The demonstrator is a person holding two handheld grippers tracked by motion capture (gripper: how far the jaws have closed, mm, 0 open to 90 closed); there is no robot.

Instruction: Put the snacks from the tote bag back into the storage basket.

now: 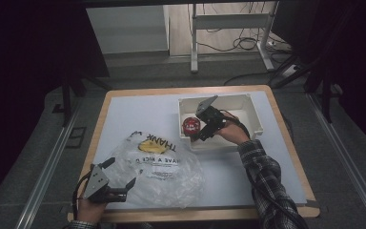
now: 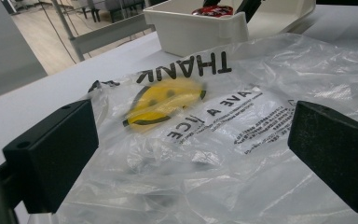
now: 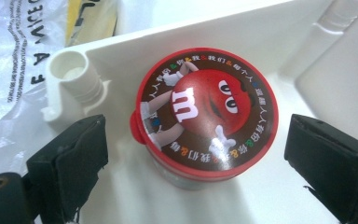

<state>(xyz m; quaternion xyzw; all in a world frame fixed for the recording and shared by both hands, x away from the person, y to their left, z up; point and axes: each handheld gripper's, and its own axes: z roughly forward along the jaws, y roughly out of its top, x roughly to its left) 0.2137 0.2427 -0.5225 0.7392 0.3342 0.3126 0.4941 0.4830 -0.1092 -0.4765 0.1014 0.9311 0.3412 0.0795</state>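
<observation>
1. My right hand-held gripper (image 3: 193, 154) is wide open around the red candy tub (image 3: 206, 108) inside the white bin (image 1: 252, 110).
2. My left hand-held gripper (image 2: 191, 154) is wide open over the plastic bag (image 2: 223, 140) on the table (image 1: 138, 112).

The black two-jaw left gripper (image 1: 122, 181) carries a grey three-cornered plate (image 1: 96, 180) dotted with small holes and trails a dark cable. The black right gripper (image 1: 198, 134) bears a similar grey plate (image 1: 206, 105). Blocky black jaws show screw holes. A dark plaid sleeve (image 1: 267, 180) covers the right forearm.
</observation>
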